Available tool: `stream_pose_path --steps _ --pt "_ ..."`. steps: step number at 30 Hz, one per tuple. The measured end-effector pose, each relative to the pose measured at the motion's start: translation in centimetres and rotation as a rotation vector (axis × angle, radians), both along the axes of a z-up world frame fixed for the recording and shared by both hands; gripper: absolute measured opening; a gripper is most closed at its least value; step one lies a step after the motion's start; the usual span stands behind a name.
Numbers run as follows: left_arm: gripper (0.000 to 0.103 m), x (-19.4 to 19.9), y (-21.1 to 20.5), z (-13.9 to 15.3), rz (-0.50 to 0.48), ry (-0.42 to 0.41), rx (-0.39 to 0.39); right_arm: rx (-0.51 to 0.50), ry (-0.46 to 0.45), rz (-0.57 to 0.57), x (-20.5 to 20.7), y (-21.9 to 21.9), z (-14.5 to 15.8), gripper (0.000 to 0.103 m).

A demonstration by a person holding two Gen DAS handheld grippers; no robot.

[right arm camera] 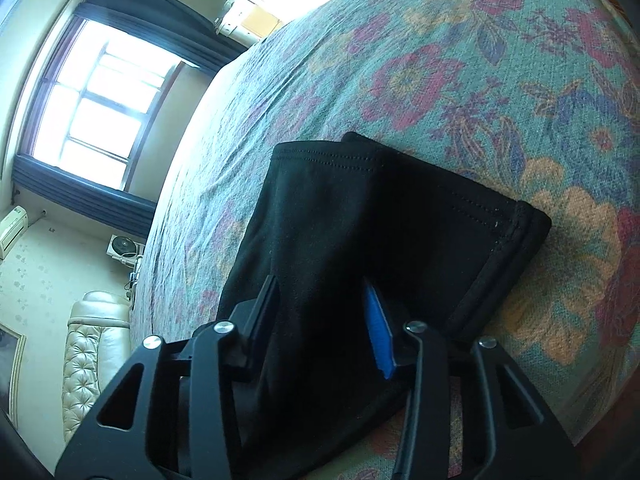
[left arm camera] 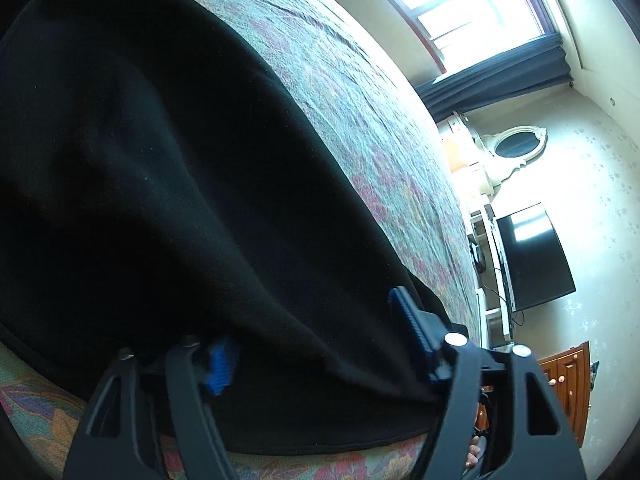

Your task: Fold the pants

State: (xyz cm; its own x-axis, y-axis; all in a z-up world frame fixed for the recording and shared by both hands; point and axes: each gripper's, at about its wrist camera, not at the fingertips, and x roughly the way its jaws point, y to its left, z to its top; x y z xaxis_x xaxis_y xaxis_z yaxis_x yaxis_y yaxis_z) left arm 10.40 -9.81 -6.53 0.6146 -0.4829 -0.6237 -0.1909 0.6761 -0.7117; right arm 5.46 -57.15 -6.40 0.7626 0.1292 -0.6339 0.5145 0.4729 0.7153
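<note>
Black knit fabric is seen running between the blue-padded fingers of the right gripper (right arm camera: 324, 320), whose jaws are spread with a wide gap; whether the pads actually press the cloth cannot be told from the right wrist view. On the left gripper (left arm camera: 316, 336) the jaws are likewise set apart, with a thick fold of the same fabric draped between and over them, one blue pad (left arm camera: 220, 366) half buried in cloth; a firm pinch cannot be confirmed here either.

The black stretch-knit pants (right arm camera: 360, 220) are laid on the bed's floral bedspread of teal, pink and orange (right arm camera: 460, 60). Beyond the right gripper, the two stitched leg hems (right arm camera: 480, 208) are shown stacked one on the other, slightly offset, resting flat on the bedspread. In the left wrist view the wider part of the pants fills most of the frame, bunched and raised above the bedspread near the bed's edge.

The legs appear to have been brought together lengthwise already. What seems to remain is the crosswise folding, bringing one end over the other, and smoothing the result. Beyond the bed, a bright window with dark curtains (right arm camera: 92, 92) and a cream tufted sofa (right arm camera: 92, 348) are visible.
</note>
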Motion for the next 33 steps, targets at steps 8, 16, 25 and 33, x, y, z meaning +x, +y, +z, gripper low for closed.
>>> stream_pose_path --steps 8,16,25,33 --pt "0.009 -0.4 1.8 -1.1 0.058 0.035 -0.060 0.043 -0.077 -0.013 -1.3 -0.6 -0.1 0.007" --pt "0.009 -3.3 2.4 1.0 0.025 -0.021 -0.026 -0.052 -0.176 0.005 -5.3 0.0 3.8 0.006" --pt "0.009 -4.7 2.1 -0.5 -0.007 0.013 0.017 -0.055 -0.130 -0.024 -9.2 0.3 1.6 0.006" --pt "0.010 -4.7 2.1 -1.5 -0.058 0.015 0.035 0.035 -0.075 -0.067 -10.0 -1.0 -2.1 0.008"
